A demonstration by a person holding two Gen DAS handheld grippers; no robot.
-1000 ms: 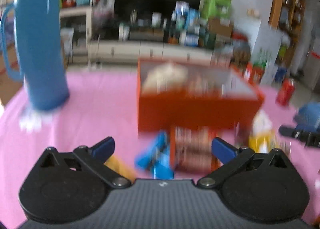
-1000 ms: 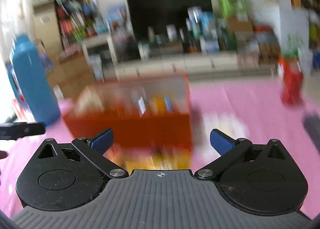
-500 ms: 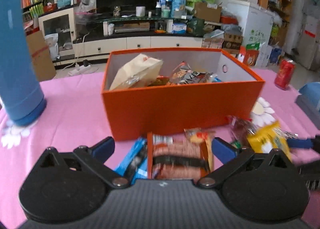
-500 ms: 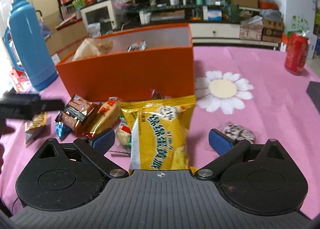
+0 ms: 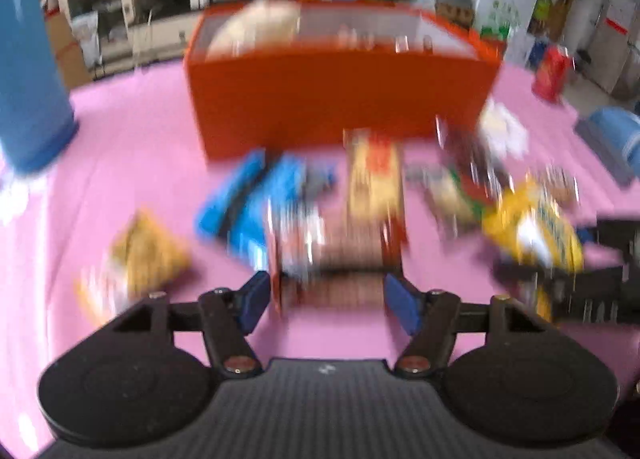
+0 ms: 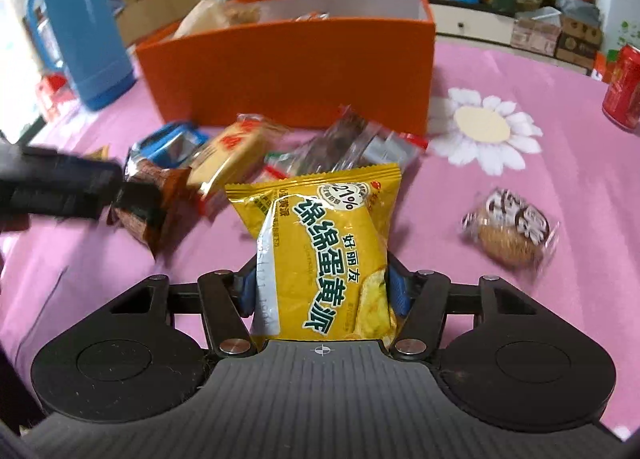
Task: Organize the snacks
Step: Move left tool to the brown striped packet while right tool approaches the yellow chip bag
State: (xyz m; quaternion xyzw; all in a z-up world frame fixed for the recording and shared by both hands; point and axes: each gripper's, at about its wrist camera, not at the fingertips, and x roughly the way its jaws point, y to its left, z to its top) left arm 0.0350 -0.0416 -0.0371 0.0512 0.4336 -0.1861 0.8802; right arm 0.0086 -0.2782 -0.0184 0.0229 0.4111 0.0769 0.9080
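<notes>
snack packets (image 6: pixel 256 155) before box (image 6: pixel 292 71), thermos (image 6: pixel 86 31) left

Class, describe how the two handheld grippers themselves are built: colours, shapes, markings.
Both match: the left gripper and right gripper have blue fingertip pads on black linkage arms with silver pivot pins, two round black housings, and a ribbed grey centre plate bearing a small crosshair mark.

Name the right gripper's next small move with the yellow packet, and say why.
Probably lift and carry it forward over the orange box. The right gripper is shut on the yellow packet, the box stands open straight ahead, and other snacks already lie inside.
</notes>
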